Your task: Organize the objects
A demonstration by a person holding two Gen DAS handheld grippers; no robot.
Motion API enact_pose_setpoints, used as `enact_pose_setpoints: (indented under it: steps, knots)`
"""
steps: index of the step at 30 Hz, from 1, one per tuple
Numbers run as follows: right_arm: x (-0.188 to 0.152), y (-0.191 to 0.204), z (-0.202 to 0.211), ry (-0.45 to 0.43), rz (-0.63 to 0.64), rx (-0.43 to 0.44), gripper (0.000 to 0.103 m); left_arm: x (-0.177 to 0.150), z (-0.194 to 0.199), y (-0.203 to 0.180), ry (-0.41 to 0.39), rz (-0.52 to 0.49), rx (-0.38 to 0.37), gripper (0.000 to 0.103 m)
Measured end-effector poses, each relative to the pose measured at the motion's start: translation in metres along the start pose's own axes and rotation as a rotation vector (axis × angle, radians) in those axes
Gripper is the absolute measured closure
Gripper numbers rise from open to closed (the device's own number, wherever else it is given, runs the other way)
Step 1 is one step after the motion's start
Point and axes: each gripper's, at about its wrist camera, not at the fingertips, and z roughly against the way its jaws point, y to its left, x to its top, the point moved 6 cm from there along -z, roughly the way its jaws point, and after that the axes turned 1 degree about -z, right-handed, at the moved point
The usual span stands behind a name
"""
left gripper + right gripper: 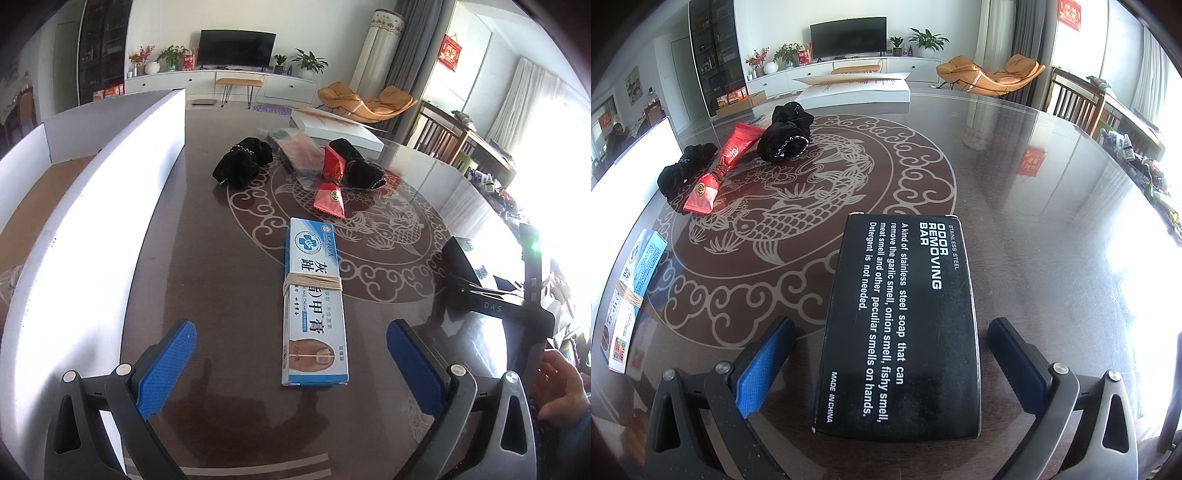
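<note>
Fingers of the left gripper [291,365] stand wide apart, holding nothing, with the near end of the nail cream box [314,302] lying between them, untouched by either blue pad. That box rests flat on the dark table [221,295], its long axis running away from the camera, the toe picture at the near end and the round logo at the far end; a rubber band [313,283] wraps its middle. The right gripper [892,363] is likewise spread and empty, its fingers flanking the near end of the black odor bar box [905,325], clear of both sides. This box also lies flat, its long axis pointing away, the "MADE IN CHINA" end nearest.

Left of the nail cream box stands a white storage box [110,221], its tall wall running alongside. Further out, a red packet [330,184] lies aslant near the table's middle, between two black scrunchies [240,162], one of them just beside it. A clear-wrapped packet [295,147] sits beyond these, and a flat white box [336,129] lies near the far edge
</note>
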Motion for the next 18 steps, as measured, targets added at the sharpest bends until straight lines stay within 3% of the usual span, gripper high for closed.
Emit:
enact_pose_setpoints:
  steps: [4,7,10,13,18]
  knots:
    - [0.0,0.0,0.0,0.0,0.0,0.0,0.0,0.008,-0.019,-0.012,0.066,-0.061,-0.048,0.0]
    - [0.0,0.0,0.0,0.0,0.0,0.0,0.0,0.01,-0.051,-0.032,0.143,-0.177,-0.009,0.0]
    - [0.0,0.0,0.0,0.0,0.0,0.0,0.0,0.006,-0.075,-0.036,0.188,-0.231,0.082,0.024]
    - [0.0,0.0,0.0,0.0,0.0,0.0,0.0,0.009,-0.07,-0.035,0.138,-0.234,0.109,0.061]
    - [-0.001,0.002,0.0,0.03,0.03,0.02,0.0,-0.001,-0.053,-0.025,0.132,-0.156,0.052,0.06]
